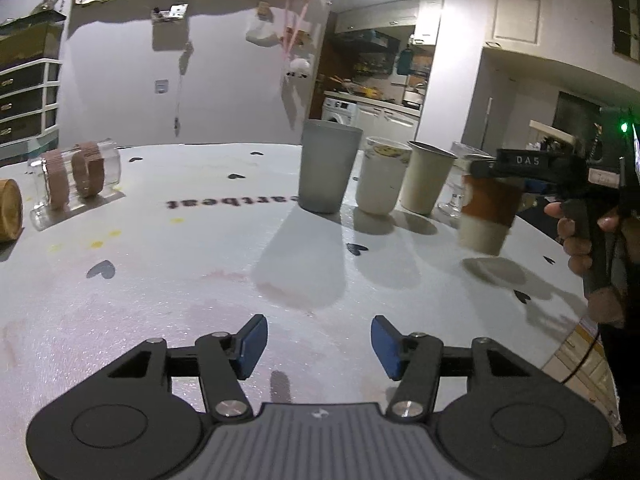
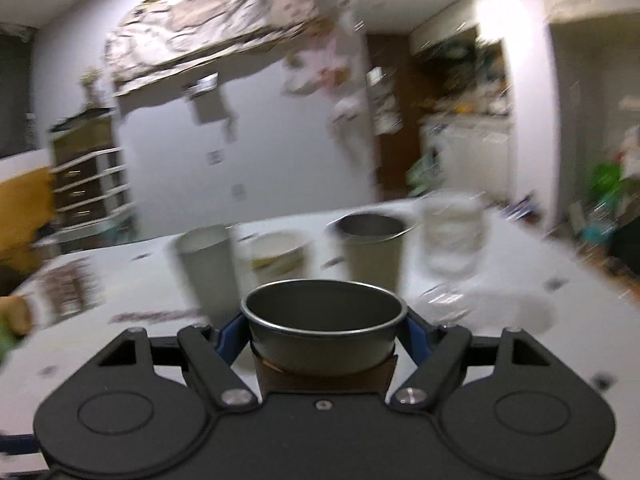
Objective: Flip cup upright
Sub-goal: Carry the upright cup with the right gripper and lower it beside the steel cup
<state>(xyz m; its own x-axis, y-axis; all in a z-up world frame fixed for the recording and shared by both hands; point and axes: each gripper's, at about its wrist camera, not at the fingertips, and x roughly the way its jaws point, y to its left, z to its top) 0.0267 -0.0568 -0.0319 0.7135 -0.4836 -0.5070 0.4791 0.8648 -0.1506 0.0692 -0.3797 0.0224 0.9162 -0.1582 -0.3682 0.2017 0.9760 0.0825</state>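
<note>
A metal cup with a brown sleeve [image 2: 322, 340] sits mouth-up between my right gripper's [image 2: 324, 338] blue pads, which are shut on it. In the left wrist view the same cup [image 1: 490, 210] hangs upright just above the table at the right, held by the right gripper [image 1: 520, 168] in a hand. My left gripper [image 1: 319, 346] is open and empty, low over the near middle of the white table [image 1: 180, 280].
A row of upright cups stands at the back: a grey tumbler [image 1: 328, 166], a white paper cup [image 1: 382, 176], a metal cup [image 1: 428, 178] and a clear glass [image 1: 456, 184]. A glass jar [image 1: 76, 178] lies on its side at the left, beside a wooden piece [image 1: 10, 210].
</note>
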